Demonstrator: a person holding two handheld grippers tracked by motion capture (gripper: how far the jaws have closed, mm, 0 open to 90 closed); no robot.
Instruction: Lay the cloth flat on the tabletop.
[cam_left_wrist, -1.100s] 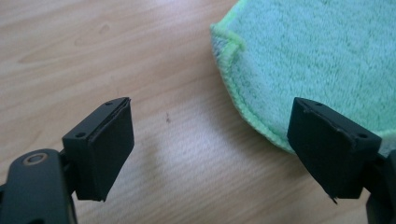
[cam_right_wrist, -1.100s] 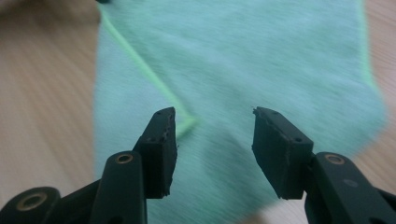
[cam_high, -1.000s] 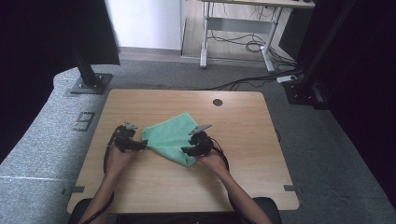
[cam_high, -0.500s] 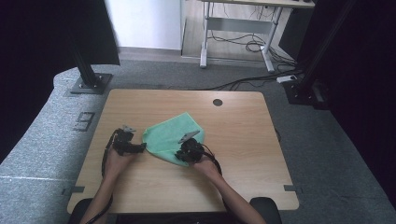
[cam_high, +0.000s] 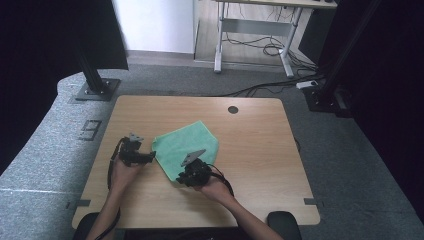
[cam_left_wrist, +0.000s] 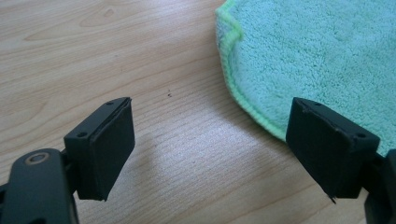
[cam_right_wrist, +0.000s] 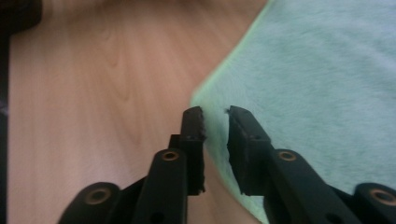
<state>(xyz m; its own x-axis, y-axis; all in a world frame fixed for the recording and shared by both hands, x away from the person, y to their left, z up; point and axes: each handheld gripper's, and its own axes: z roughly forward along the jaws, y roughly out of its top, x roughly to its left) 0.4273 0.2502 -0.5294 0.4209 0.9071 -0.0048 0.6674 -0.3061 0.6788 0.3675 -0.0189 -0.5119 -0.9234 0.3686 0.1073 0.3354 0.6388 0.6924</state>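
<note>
Cloth (cam_right_wrist: 322, 84) edge lies between the right tool's (cam_right_wrist: 215, 112) narrowly parted jaws.

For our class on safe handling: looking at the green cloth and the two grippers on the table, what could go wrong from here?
1. The right gripper has its jaws nearly together at the cloth edge, having just opened a little; there is a narrow gap, so the hem may slip out when pulled.
2. The left gripper is open with its jaws astride the cloth's edge and bare table; closing here may catch too little fabric.
3. Pulling one side alone could drag or bunch the cloth.
</note>
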